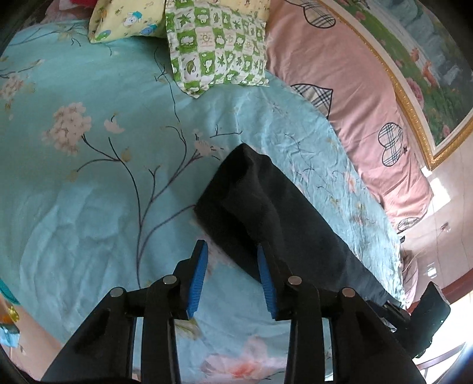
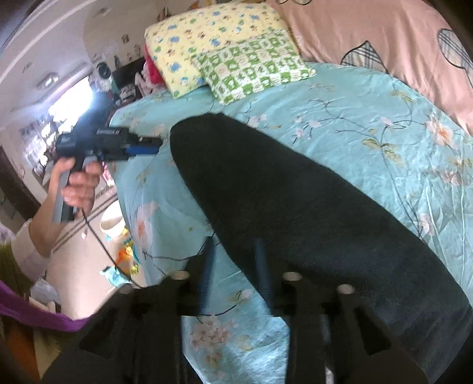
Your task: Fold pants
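Observation:
The black pants (image 1: 263, 206) lie as a long strip on the turquoise floral bed sheet (image 1: 88, 192). In the left wrist view my left gripper (image 1: 232, 251) is open and empty, its blue pads just above the sheet at the strip's near left edge. In the right wrist view the pants (image 2: 295, 201) stretch from near right to far left. My right gripper (image 2: 235, 251) is open and empty at their near left edge, and blurred. The left gripper (image 2: 153, 146) also shows there, held in a hand beside the pants' far end.
A green checked pillow (image 1: 218, 50) and a yellow pillow (image 1: 124, 17) lie at the head of the bed. A pink quilt (image 1: 354, 97) runs along the far side. The bed's edge, with floor clutter (image 2: 124, 245) below, is at the left in the right wrist view.

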Action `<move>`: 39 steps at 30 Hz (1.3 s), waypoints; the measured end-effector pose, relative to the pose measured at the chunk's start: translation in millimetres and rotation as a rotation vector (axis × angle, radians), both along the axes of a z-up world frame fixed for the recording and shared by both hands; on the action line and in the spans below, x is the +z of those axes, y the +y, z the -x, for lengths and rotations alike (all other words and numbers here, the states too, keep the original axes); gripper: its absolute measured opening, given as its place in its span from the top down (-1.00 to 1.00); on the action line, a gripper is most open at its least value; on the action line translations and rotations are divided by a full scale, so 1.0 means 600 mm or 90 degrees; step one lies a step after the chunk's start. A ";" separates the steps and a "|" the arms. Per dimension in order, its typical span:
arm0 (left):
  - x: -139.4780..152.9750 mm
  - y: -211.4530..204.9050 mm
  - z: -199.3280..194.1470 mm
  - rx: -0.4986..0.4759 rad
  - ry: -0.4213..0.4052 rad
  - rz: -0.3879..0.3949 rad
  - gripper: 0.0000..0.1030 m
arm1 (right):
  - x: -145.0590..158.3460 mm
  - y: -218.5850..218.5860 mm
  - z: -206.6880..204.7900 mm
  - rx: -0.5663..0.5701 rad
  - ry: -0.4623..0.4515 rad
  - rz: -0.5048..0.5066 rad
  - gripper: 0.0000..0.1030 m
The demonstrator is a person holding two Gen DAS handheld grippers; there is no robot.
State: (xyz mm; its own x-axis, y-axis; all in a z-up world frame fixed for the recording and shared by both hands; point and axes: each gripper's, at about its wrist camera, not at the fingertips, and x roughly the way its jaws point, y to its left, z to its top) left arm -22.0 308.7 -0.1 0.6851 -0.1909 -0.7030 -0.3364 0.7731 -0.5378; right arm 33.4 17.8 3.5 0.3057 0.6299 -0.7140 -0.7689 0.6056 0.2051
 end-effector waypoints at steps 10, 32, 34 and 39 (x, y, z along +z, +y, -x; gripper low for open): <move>0.015 -0.040 -0.015 0.005 0.016 -0.009 0.15 | 0.018 -0.014 -0.004 -0.021 -0.001 -0.036 0.17; -0.006 -0.025 -0.052 0.079 0.073 -0.039 -0.06 | 0.024 -0.041 -0.130 -0.148 0.088 -0.132 0.17; -0.013 -0.023 -0.055 0.082 0.084 -0.043 -0.06 | 0.021 -0.042 -0.155 -0.163 0.104 -0.140 0.17; -0.031 -0.019 -0.061 0.082 0.096 -0.030 -0.06 | 0.006 -0.040 -0.220 -0.193 0.147 -0.152 0.17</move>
